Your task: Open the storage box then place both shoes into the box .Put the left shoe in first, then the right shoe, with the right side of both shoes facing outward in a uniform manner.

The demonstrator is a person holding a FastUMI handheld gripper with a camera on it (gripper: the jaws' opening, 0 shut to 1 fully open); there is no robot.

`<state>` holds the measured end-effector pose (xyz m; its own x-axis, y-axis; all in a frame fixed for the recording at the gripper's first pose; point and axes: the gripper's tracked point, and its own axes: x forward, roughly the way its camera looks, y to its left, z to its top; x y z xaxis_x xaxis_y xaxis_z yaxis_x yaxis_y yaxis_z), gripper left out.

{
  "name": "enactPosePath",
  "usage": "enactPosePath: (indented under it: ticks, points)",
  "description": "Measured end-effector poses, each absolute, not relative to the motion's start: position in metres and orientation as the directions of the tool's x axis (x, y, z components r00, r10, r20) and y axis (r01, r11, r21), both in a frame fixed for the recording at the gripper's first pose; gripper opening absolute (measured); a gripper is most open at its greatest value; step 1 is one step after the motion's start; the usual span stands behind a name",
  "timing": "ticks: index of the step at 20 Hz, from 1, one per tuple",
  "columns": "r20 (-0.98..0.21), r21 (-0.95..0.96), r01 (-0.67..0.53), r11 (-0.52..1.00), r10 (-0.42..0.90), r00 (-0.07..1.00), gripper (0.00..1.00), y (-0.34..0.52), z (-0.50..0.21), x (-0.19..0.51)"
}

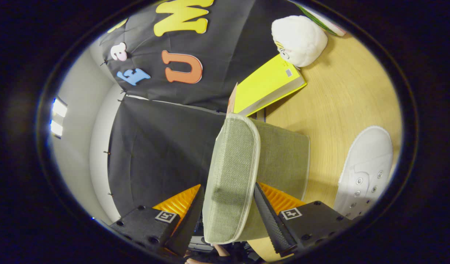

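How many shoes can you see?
1. One white shoe lies on the wooden table, beyond the gripper, whose fingers press on the green lid. The other shoe may be hidden.

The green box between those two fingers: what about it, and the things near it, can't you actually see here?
- Storage box inside: hidden by its raised lid, held in the gripper.
- White shoe: heel cut off at the edge of the gripper view.
- Yellow book: near end behind the box.
- Plush toy: face mostly turned away.
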<state>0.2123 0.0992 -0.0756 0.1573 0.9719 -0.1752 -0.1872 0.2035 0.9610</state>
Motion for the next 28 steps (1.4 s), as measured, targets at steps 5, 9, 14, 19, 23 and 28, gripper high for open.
enactPosePath:
  ticks: [5,9,14,19,23,28]
  points:
    - [-0.168,0.963,-0.190,0.190,0.977,0.129,0.72,0.096,-0.075,0.208]
    - [-0.172,0.961,-0.193,0.196,0.976,0.135,0.68,0.089,-0.076,0.208]
    - [-0.129,0.958,-0.237,0.164,0.979,0.158,0.31,0.083,-0.058,0.207]
    - [-0.088,0.943,-0.303,0.138,0.981,0.171,0.28,0.086,-0.022,0.195]
    - [-0.102,0.922,-0.351,0.163,0.977,0.186,0.19,0.100,0.004,0.186]
    - [-0.108,0.901,-0.390,0.190,0.969,0.222,0.15,0.135,0.042,0.178]
